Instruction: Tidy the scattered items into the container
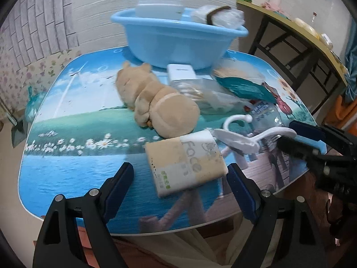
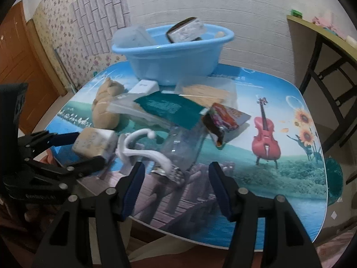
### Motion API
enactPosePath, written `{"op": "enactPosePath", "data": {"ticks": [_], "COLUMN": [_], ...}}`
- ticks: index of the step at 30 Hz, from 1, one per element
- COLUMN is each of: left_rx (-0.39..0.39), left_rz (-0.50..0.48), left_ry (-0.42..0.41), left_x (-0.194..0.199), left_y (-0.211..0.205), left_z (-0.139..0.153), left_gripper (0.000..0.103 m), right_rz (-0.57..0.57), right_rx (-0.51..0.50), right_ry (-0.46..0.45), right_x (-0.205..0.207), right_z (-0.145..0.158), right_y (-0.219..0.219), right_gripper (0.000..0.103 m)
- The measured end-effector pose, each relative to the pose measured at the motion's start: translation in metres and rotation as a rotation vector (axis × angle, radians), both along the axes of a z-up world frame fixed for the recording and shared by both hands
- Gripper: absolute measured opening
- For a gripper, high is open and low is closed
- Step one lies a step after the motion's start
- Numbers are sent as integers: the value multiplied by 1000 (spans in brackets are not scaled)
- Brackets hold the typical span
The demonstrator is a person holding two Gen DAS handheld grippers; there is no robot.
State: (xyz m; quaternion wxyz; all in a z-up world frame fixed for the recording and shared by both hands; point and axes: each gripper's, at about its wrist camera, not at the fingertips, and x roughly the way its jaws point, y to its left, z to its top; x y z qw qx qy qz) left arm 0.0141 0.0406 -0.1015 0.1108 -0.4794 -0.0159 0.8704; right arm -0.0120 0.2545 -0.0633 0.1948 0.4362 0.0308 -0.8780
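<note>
A light blue basin (image 1: 176, 38) (image 2: 174, 51) stands at the table's far side with a few items in it. Scattered before it lie a tan plush toy (image 1: 156, 102) (image 2: 107, 105), a white box (image 1: 180, 71), a teal packet (image 2: 169, 107), a clear plastic bottle (image 2: 183, 147), a white hanger (image 1: 241, 136) (image 2: 142, 151) and a beige tissue pack (image 1: 185, 163) (image 2: 96, 143). My left gripper (image 1: 180, 181) is open, its fingers on either side of the tissue pack. My right gripper (image 2: 176, 187) is open, just before the bottle and hanger.
The table (image 2: 279, 189) has a printed scenery top with a red cello picture. A yellow-topped side table (image 1: 301, 35) with black legs stands at the right. A snack wrapper (image 2: 225, 116) and a clear bag of sticks (image 2: 207, 93) lie mid-table. A wooden door (image 2: 20, 67) is at the left.
</note>
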Motion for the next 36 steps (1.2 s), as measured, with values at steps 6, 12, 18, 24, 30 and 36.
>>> {"op": "enactPosePath", "data": {"ticks": [6,12,18,24,30,36], "left_rx": [6,-14,-40,-76,-94,-70], "left_rz": [28,24,27,25,29,-9], "left_ry": [-5,-2,8,28,37,52], "left_x": [1,0,-4,-6,-8,-3], "left_y": [-11,-7,-2,0,-3,-4], "left_z": [0,-1,-3,-6,-7,-3], "left_gripper": [85,88,89,90,94,67], "right_rz": [-13,-34,-22,-27,-61,-30], "right_rx": [-4,27,36,48,16,9], "right_ry": [-9,-6,-29,-51,-18,2], "right_x": [2,3,4,-2,-1,-5], "right_z": [-1,-2,-7,-12,-2,1], "right_y": [14,22,17,18,31,30], "right_gripper": [29,28,29,29,30,40]}}
